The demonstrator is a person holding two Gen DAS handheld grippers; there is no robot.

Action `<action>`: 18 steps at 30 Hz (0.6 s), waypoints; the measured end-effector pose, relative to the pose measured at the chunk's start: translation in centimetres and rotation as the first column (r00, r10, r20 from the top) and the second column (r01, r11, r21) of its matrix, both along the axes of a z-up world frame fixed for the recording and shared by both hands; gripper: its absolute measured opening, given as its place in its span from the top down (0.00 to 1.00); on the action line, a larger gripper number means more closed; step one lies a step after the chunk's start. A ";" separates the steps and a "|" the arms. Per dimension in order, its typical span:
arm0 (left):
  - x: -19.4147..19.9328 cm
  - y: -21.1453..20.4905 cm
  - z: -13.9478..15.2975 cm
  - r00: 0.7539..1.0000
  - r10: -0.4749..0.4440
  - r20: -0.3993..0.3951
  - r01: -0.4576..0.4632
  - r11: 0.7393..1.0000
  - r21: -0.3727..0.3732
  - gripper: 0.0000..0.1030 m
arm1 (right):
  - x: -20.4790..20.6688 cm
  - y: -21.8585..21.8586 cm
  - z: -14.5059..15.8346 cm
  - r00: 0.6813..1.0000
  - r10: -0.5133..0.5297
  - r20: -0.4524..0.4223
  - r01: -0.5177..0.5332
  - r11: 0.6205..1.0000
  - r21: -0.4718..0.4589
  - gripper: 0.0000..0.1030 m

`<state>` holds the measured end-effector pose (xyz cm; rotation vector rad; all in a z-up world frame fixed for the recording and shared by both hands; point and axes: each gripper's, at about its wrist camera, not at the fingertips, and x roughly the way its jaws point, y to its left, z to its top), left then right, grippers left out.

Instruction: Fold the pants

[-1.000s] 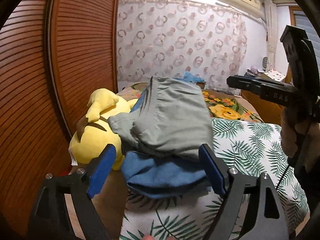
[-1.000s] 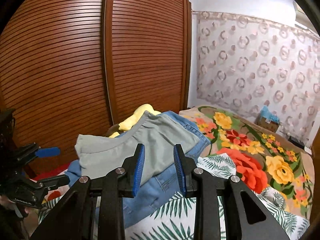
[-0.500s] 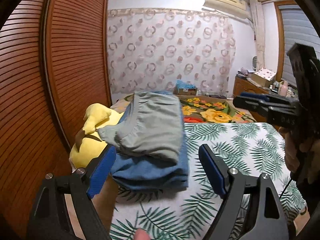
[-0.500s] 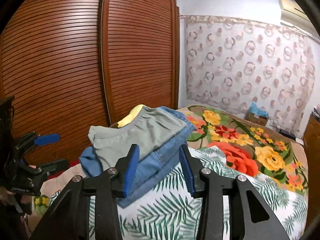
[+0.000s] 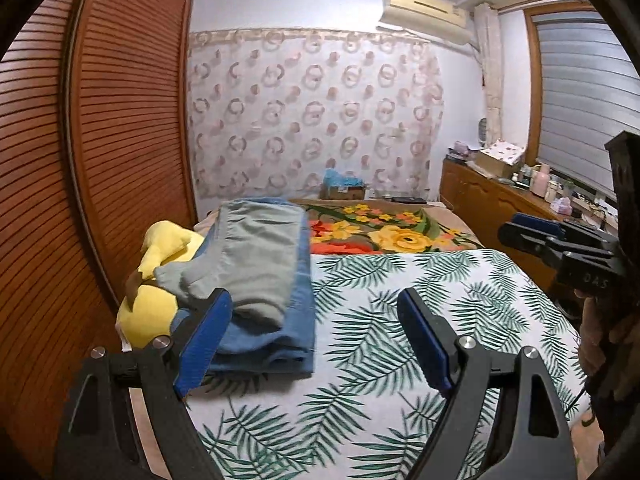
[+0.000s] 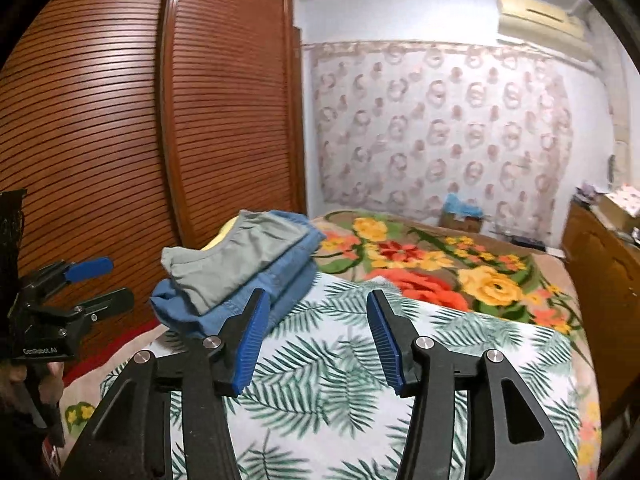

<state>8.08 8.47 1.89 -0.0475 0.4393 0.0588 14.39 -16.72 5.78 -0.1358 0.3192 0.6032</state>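
Folded grey-green pants (image 5: pixel 256 256) lie on top of folded blue jeans (image 5: pixel 276 344) at the left edge of the bed; the stack also shows in the right wrist view (image 6: pixel 236 268). My left gripper (image 5: pixel 316 336) is open and empty, just short of the stack's near end. My right gripper (image 6: pixel 316 340) is open and empty, to the right of the stack and apart from it. Each gripper appears in the other's view, the right one (image 5: pixel 560 240) and the left one (image 6: pixel 80 284).
A palm-leaf sheet (image 5: pixel 420 312) covers the near bed, a floral blanket (image 5: pixel 392 228) the far part. A yellow plush toy (image 5: pixel 156 280) lies left of the stack against the slatted wooden wardrobe (image 5: pixel 100 160). A wooden dresser (image 5: pixel 500 196) stands at right.
Both grippers have drawn back from the stack of pants, which now looks smaller and lies farther left. The right gripper's jaws have opened wider.
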 end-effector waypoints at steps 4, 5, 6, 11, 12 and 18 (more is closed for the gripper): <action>-0.4 -1.7 0.3 1.000 -0.015 -0.002 0.015 1.000 0.006 0.17 | -2.2 -0.9 -0.4 0.999 -0.044 -0.013 0.044 0.999 -0.006 0.49; -0.5 -2.1 0.3 1.000 -0.016 -0.005 0.016 1.000 0.006 0.17 | -2.7 -1.1 -0.5 0.998 -0.054 -0.013 0.054 0.999 -0.006 0.49; -0.6 -2.6 0.3 1.000 -0.022 -0.007 0.022 1.000 0.004 0.17 | -3.2 -1.4 -0.5 0.998 -0.064 -0.012 0.063 0.998 -0.003 0.49; -0.8 -4.9 0.4 0.998 -0.062 -0.011 0.062 0.998 0.004 0.17 | -4.7 -2.4 -0.3 0.994 -0.107 -0.026 0.107 0.994 0.007 0.49; -0.7 -5.2 0.4 0.998 -0.066 -0.012 0.066 0.998 0.004 0.17 | -4.8 -2.7 -0.2 0.993 -0.115 -0.031 0.115 0.993 0.011 0.49; -0.6 -7.7 0.3 0.995 -0.100 -0.023 0.100 0.995 0.008 0.17 | -6.0 -3.7 0.3 0.984 -0.174 -0.034 0.175 0.984 0.029 0.44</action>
